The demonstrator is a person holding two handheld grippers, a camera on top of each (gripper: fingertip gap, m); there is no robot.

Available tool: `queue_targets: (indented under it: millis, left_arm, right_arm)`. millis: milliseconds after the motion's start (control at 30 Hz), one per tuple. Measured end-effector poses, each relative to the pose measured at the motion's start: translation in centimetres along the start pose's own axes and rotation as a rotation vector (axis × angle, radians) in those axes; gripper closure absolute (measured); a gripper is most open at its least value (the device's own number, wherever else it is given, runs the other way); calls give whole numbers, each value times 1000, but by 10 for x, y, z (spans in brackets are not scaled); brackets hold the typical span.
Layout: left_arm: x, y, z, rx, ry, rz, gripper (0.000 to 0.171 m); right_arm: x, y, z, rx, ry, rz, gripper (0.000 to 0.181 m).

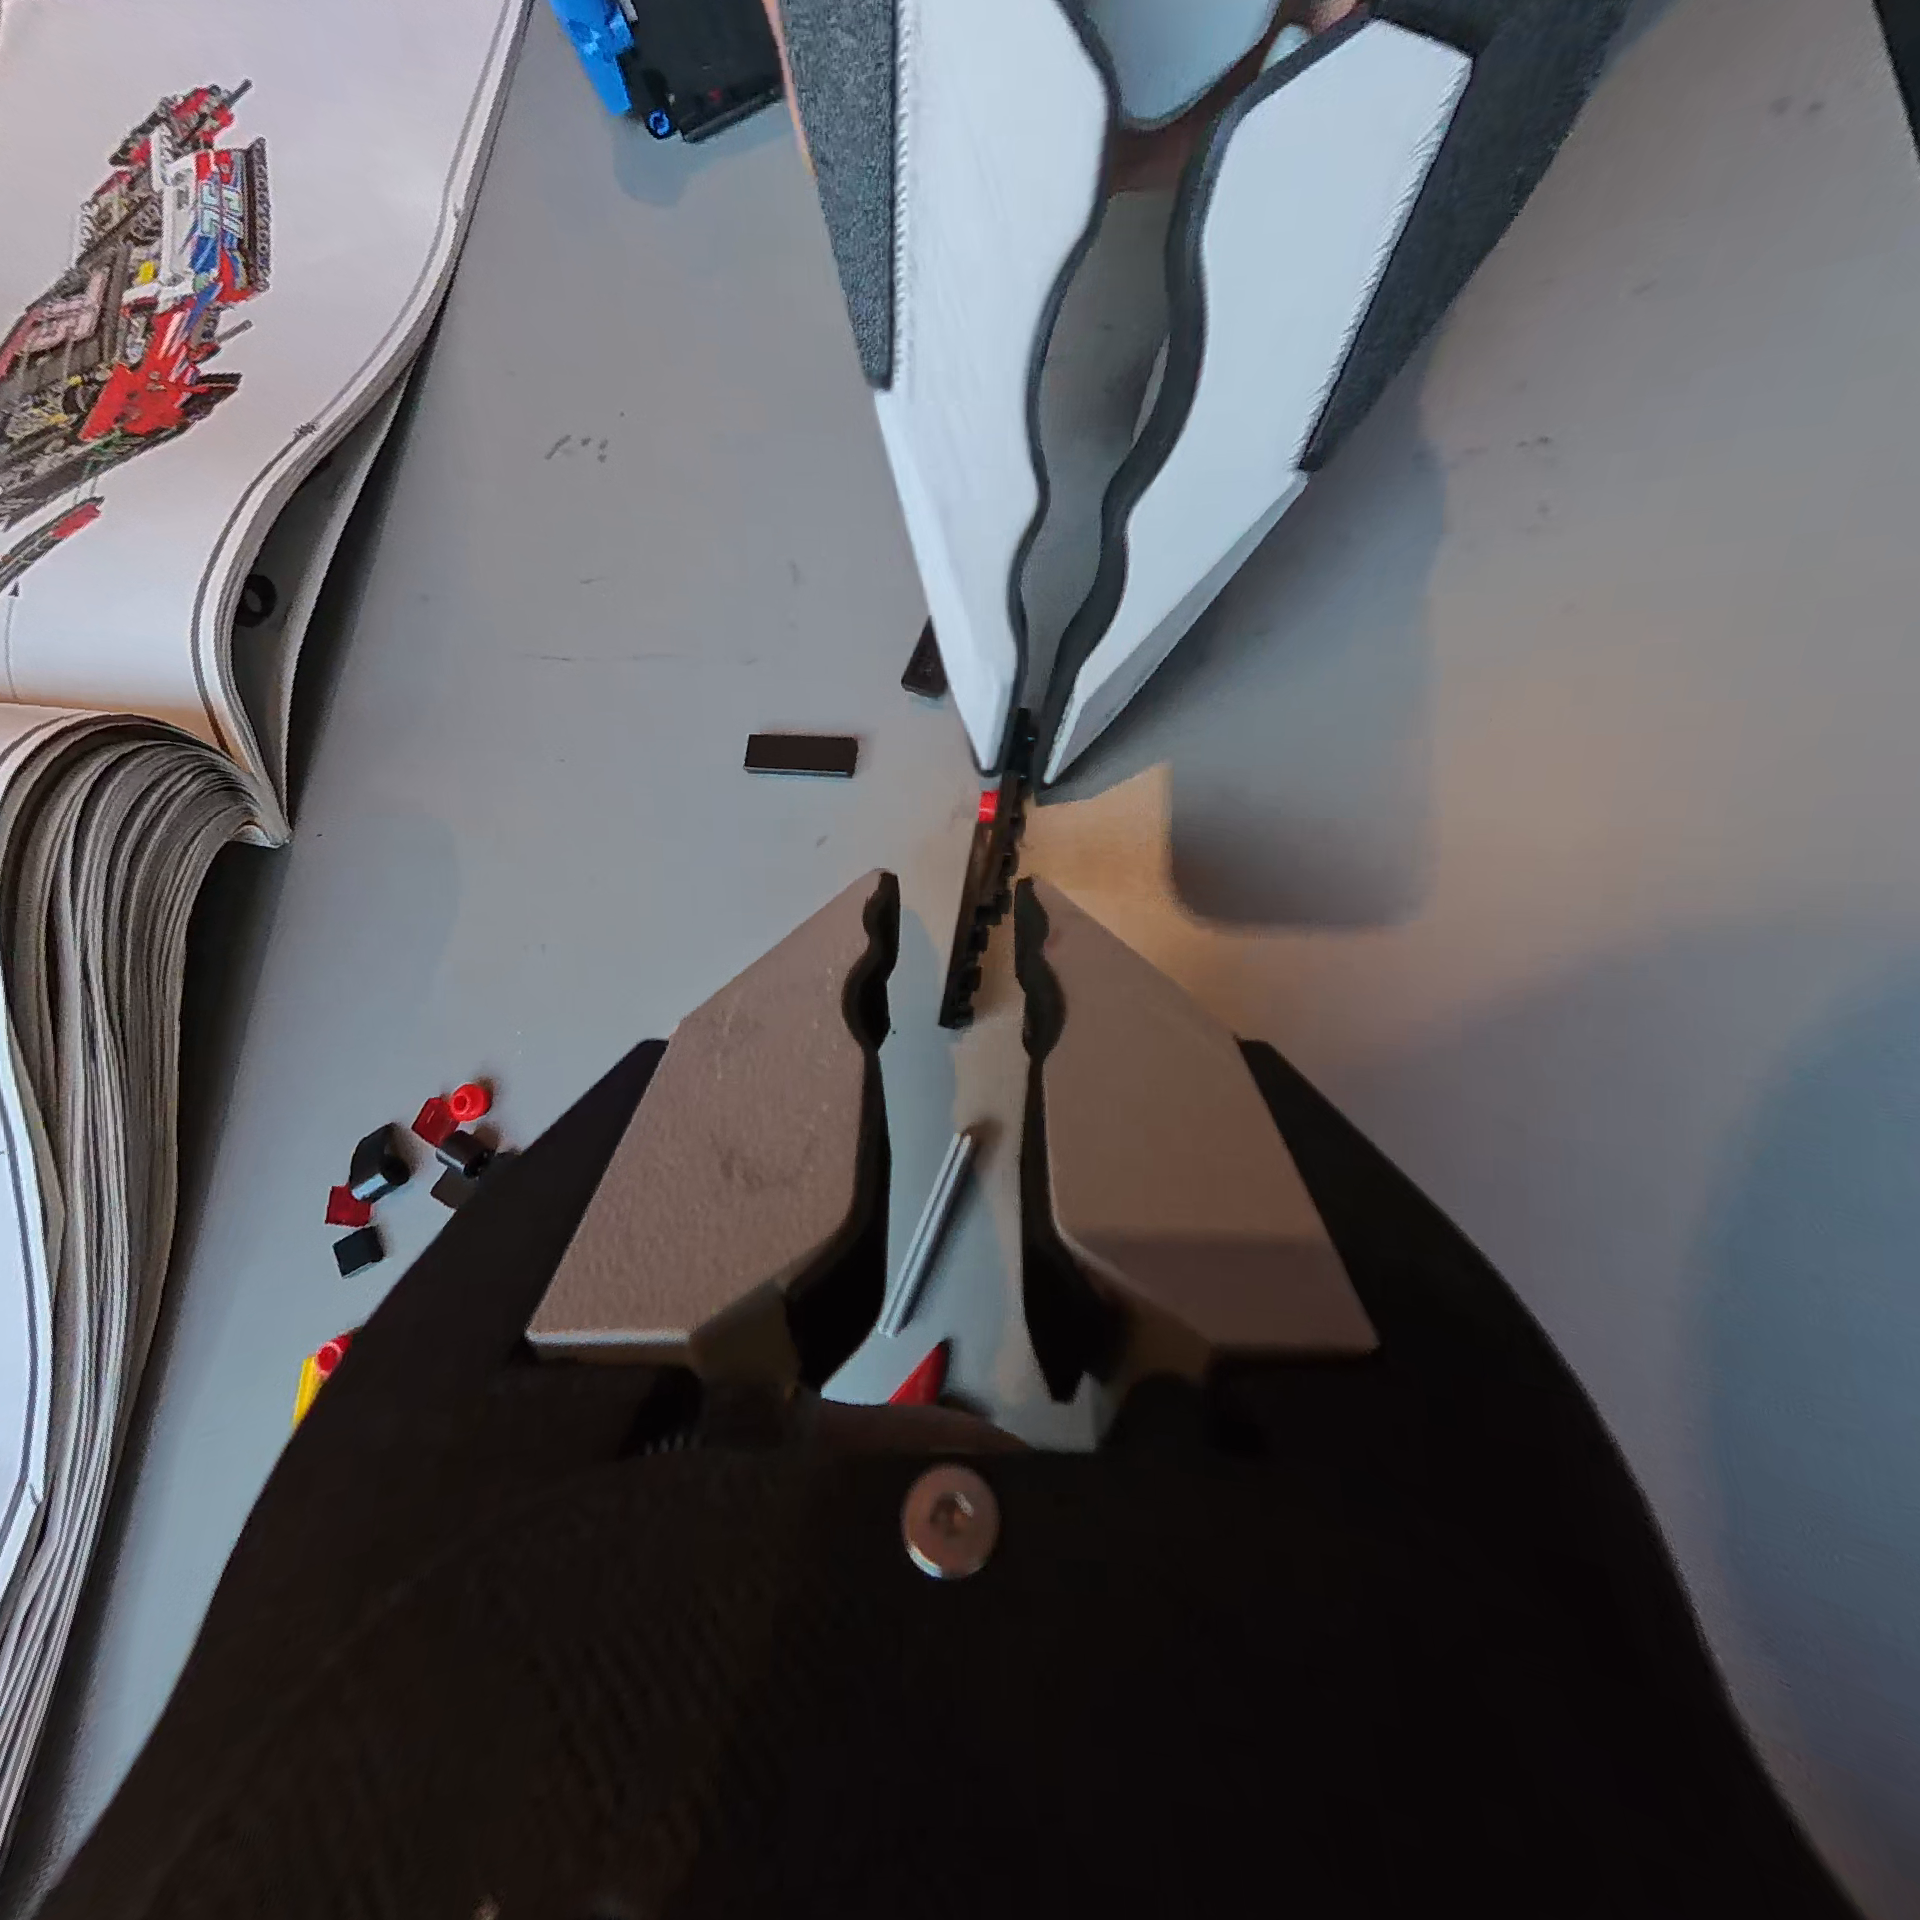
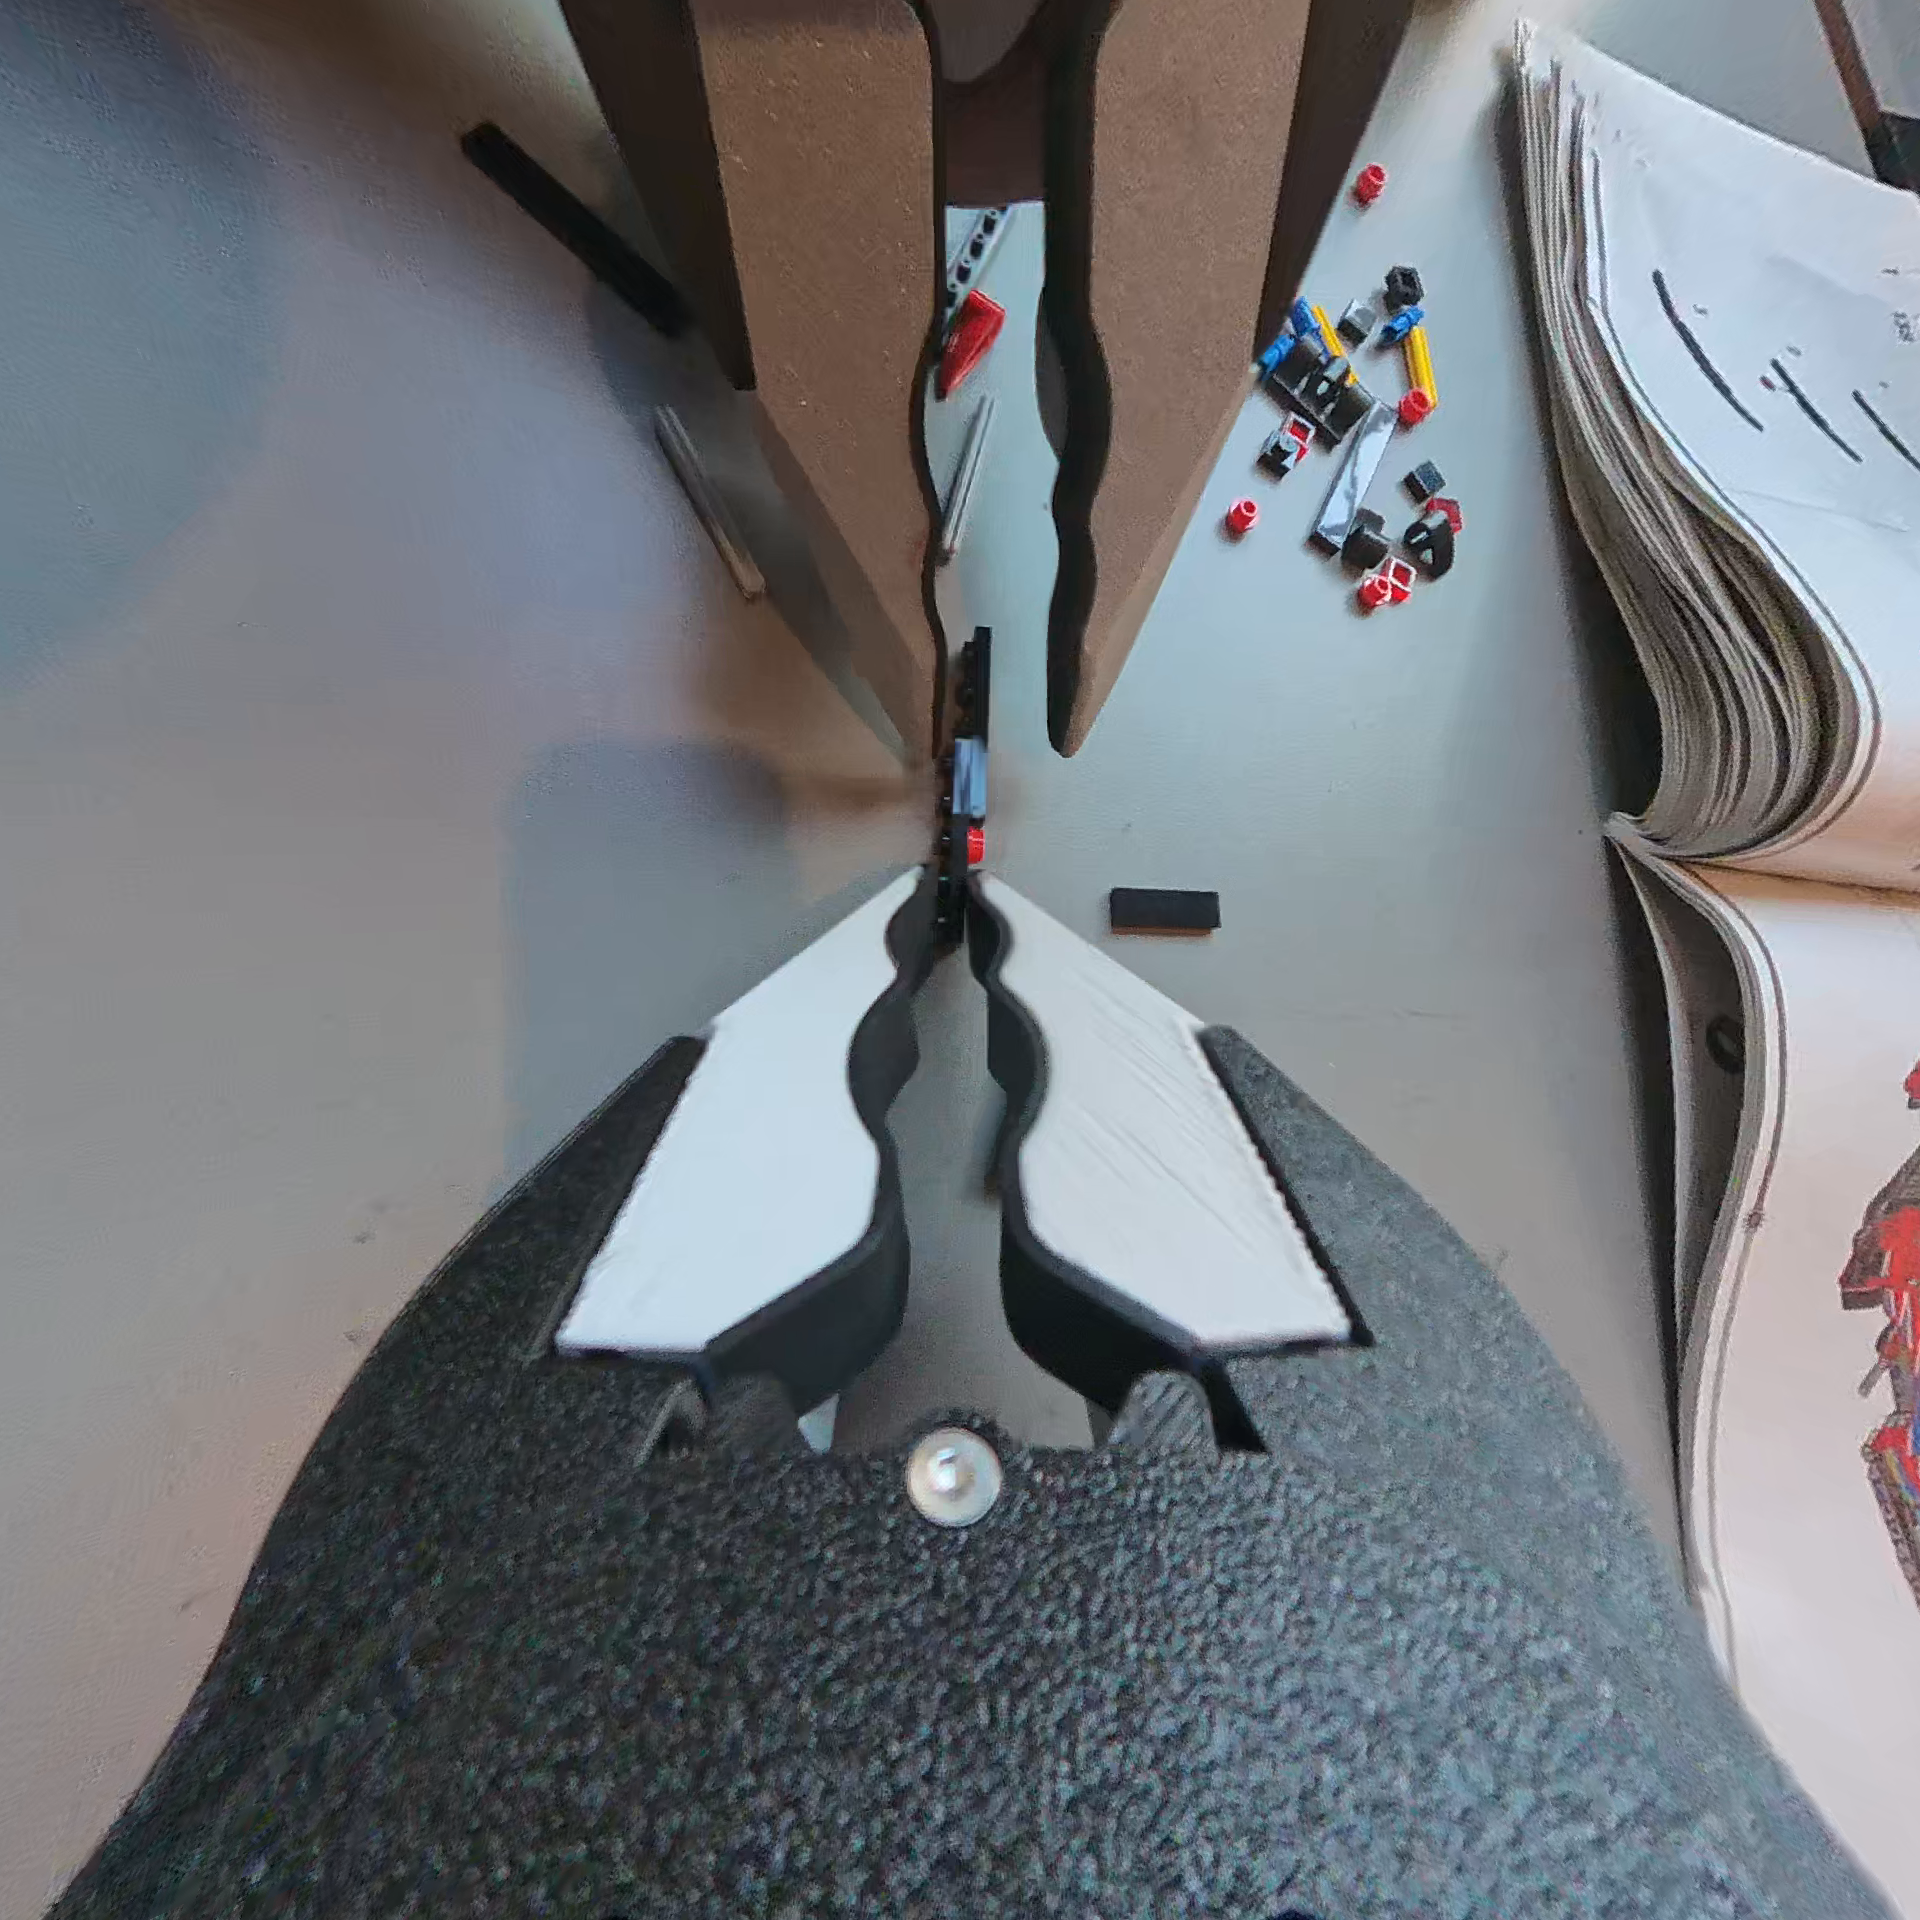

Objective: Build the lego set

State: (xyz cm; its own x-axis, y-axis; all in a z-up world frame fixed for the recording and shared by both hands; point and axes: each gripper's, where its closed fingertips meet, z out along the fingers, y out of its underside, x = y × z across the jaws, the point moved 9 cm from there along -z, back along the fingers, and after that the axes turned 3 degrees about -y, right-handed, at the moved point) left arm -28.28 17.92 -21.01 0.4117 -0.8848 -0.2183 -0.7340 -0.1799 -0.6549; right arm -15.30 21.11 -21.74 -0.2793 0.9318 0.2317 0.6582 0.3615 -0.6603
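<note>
The right gripper [image 2: 948, 894], with white fingers [image 2: 1122, 1122] edged in black, is clenched on one end of a long, thin black studded lego plate [image 2: 964, 727], which is held edge-on above the grey bench [image 2: 312, 831] – a small red stud piece [image 2: 975, 844] and a grey tile [image 2: 971, 779] sit on its side. Facing it from the opposite direction, the left gripper [image 1: 951, 894] has brown fingers [image 1: 748, 1122] spread apart around the plate's free end; in the right wrist view one of them looks to lie along the plate, but real contact cannot be judged. Beneath the left gripper a thin grey metal-looking axle rod [image 1: 935, 1226] lies on the bench, with a red wedge piece [image 1: 925, 1377] nearer the gripper's base. A flat black rectangular tile [image 2: 1164, 910] rests on the bench just beside the right fingertips. A scatter of small red, black, blue and yellow loose parts [image 2: 1351, 426] lies between the grippers and the thick open instruction booklet [image 2: 1714, 520] – its pages fan out at the bench's side. A blue and black partial build [image 1: 665, 62] stands at the far edge
</note>
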Motion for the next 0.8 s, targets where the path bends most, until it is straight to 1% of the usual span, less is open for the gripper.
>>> queue_targets:
  millis: [100,233,300,367,467,500,567,633,700,800]
  left_arm:
    - [1,2,2,-19,20,-8,151]
    - [5,0,4,-13,39,-2,155]
    - [6,0,5,-8,53,-8,155]
    - [6,-1,5,-2,69,-21,151]
    - [5,-1,1,36,114,-59,151]
    - [3,-1,0,48,122,-71,152]
    - [1,-3,-3,70,125,-94,161]
    - [-1,-3,-5,68,134,-116,163]
    - [-2,-3,-4,55,132,-123,163]
    - [-1,-1,-2,30,111,-96,164]
  right_arm:
    - [-6,-2,-2,-6,46,-116,177]
    - [-15,-2,-2,-66,193,-349,177]
    - [-19,-4,-3,-54,255,-433,177]
    - [-23,-6,-5,-22,311,-507,178]
    - [-29,-7,-7,10,370,-593,178]
    - [-31,-7,-6,16,383,-606,178]
    - [-33,-6,-3,12,381,-600,178]
    - [-34,-7,-3,32,384,-574,178]
    - [-33,-7,-2,54,373,-513,178]
    - [-30,-5,-2,131,326,-399,177]
